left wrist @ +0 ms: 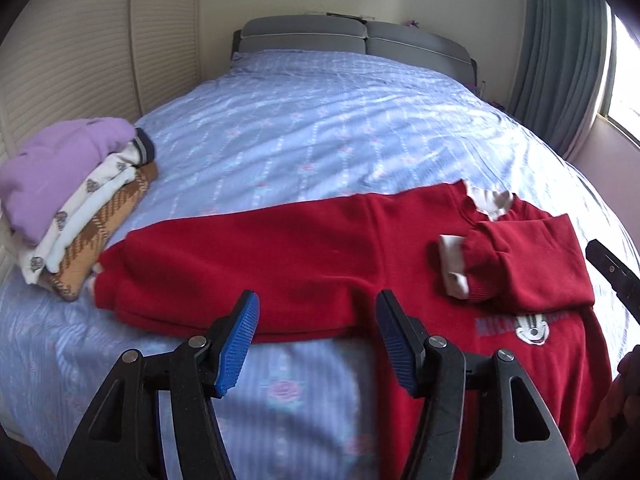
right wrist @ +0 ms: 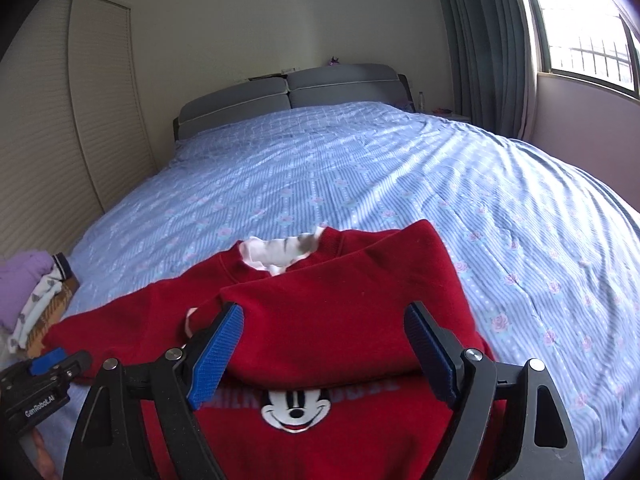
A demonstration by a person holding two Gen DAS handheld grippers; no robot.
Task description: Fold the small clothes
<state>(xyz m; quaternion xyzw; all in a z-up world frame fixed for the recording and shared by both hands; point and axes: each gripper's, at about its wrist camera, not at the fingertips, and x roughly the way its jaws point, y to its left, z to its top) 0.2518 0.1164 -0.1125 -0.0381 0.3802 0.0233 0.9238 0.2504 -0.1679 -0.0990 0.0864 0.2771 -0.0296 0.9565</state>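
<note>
Both grippers, left gripper and right gripper, hover released over the red Mickey sweater, right sleeve already folded across the chest, left sleeve awaiting its fold.

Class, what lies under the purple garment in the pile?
Under the purple garment lie a white printed garment and, at the bottom, a brown checked one. Anything beneath or behind them is hidden.

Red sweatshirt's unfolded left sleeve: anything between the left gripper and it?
Nothing visible. The left gripper hangs open just short of the red sweatshirt, with only bare blue bedsheet under its fingers. The stack of folded clothes sits off beside the sleeve's cuff end, outside the approach line.
</note>
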